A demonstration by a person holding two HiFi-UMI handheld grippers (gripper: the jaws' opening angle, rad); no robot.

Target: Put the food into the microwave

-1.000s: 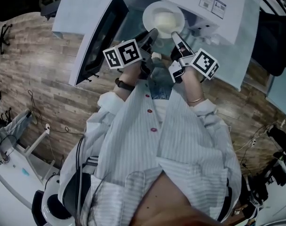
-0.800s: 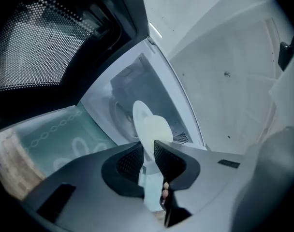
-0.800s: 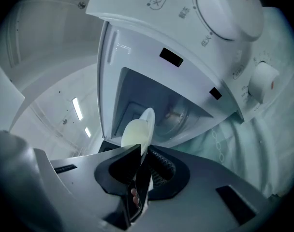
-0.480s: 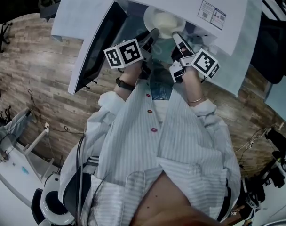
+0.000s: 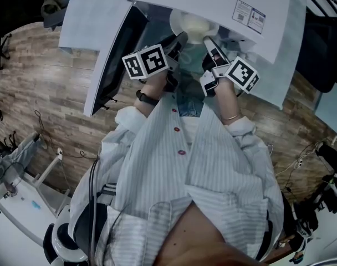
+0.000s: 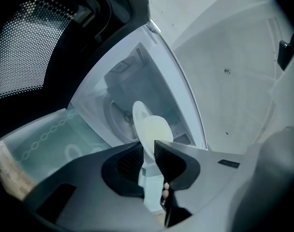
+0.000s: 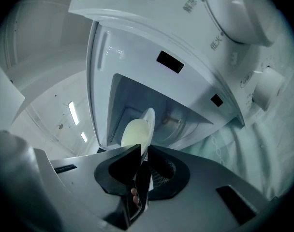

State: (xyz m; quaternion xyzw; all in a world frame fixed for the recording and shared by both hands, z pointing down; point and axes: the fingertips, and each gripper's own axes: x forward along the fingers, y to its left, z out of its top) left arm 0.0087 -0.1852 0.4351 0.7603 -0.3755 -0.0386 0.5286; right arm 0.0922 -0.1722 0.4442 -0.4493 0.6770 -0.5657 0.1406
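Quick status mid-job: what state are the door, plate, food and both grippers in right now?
Door: swung open.
Plate: held by its rim on both sides, at the mouth of the microwave.
Food: lying on the plate.
Left gripper: shut on the plate.
Right gripper: shut on the plate.

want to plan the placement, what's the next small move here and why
Probably slide the plate deeper into the microwave. The left gripper and right gripper are each shut on its rim, the door is open, and the plate is only at the mouth, seemingly short of the turntable.
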